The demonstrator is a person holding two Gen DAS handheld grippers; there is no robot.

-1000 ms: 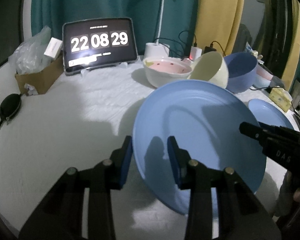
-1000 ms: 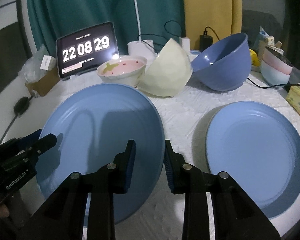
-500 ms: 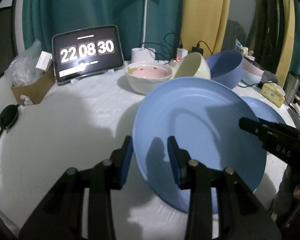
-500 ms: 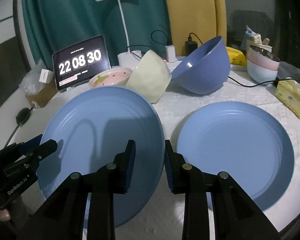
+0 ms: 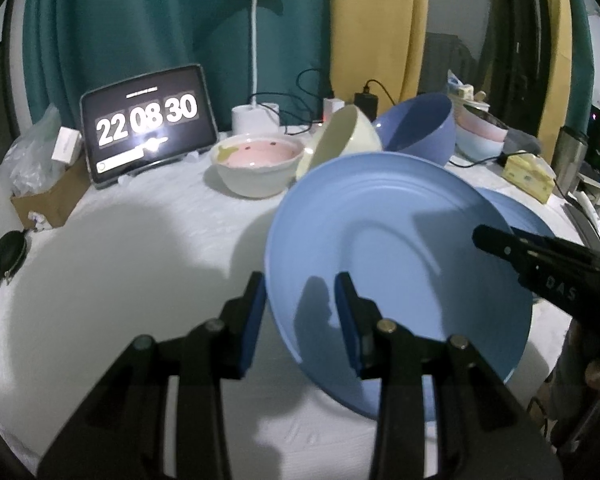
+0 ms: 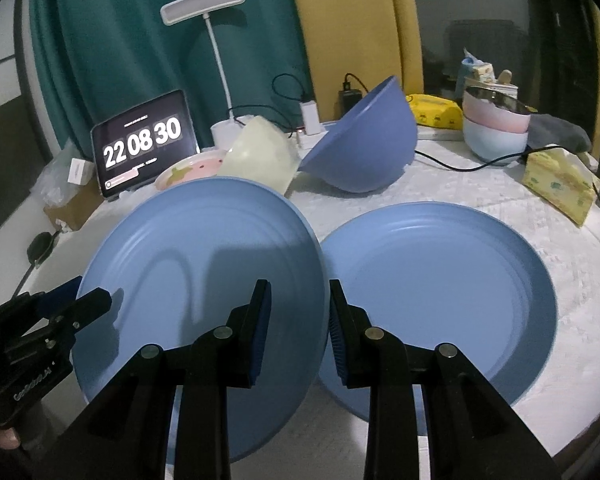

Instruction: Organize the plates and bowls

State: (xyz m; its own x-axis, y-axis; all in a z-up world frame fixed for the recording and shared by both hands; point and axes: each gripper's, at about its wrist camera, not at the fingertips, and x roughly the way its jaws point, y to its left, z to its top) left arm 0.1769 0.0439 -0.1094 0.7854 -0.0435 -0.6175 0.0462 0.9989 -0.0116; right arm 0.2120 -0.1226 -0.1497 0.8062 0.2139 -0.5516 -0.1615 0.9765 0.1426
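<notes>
Taking the tablet clock (image 5: 148, 126) with white digits as the landmark, at the back left of a white cloth-covered table (image 5: 112, 248): left of the clock sits a cardboard box (image 5: 46, 200) holding a clear plastic bag.

Just right of the clock stands a white ceramic bowl with a pink inside (image 5: 258, 164). Against its right side leans a pale yellow bowl tipped on edge (image 5: 340, 142), and beyond that a large blue plastic bowl (image 6: 364, 148), also tipped. Further right are stacked pink and pale blue bowls (image 6: 494, 130).

In front of the clock, towards the viewer, a round light blue plastic plate (image 6: 204, 292) is lifted off the table and tilted. The left gripper (image 5: 300, 308) straddles its left rim, one blue pad under the plate and one over it. The right gripper (image 6: 298, 320) straddles the opposite rim likewise. Both look clamped on the plate, though the pads do not visibly press hard.

Right of the lifted plate, a second matching light blue plate (image 6: 440, 280) lies flat on the table. The lifted plate's right edge already overlaps it in the right wrist view.

Likely the lifted plate is to be stacked on the flat one. Risks from here:
- The plate is smooth and held only by its rims, so uneven pull between the two hands could let it slip.
- Its tilt could make the low edge catch the flat plate's rim and shove it.
- A swing towards the back could knock the leaning bowls.
</notes>
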